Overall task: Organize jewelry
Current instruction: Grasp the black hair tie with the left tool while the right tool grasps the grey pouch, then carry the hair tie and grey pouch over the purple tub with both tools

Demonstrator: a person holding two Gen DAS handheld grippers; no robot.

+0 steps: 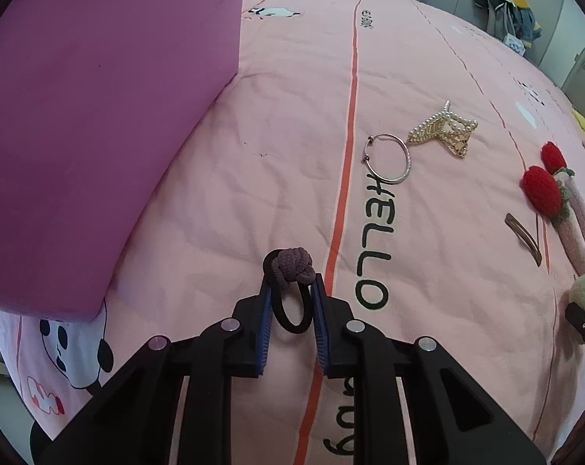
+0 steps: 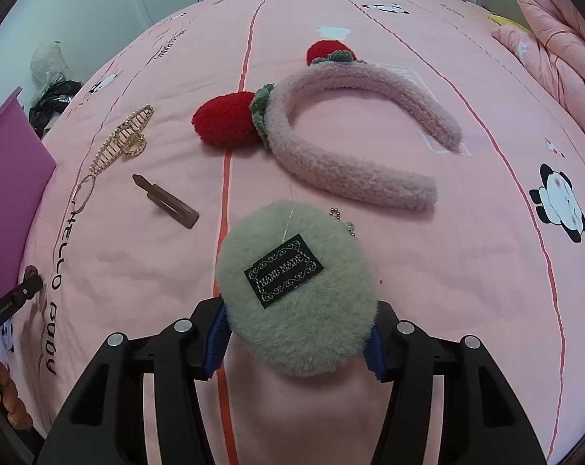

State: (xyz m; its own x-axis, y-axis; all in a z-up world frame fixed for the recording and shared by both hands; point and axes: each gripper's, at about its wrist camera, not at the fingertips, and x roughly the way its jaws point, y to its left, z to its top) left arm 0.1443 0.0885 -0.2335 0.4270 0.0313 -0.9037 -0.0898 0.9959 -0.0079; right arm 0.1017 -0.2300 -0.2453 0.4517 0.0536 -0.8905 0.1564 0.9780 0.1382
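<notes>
Left wrist: left hand-held gripper (image 1: 292, 294), angled steeply down, clamps the hair tie (image 1: 291, 275).

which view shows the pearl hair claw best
The left wrist view: the pearl hair claw lies broadside on the pink bedspread, so its pearl-edged sides and teeth read clearly next to the silver hoop. In the right wrist view the claw lies near the left edge, narrower and more distorted.

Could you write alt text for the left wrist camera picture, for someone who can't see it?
The left gripper holds a black hair tie with a mauve knot over a pink bedsheet. Beyond lie a silver bangle and pearl hair claw.
</notes>
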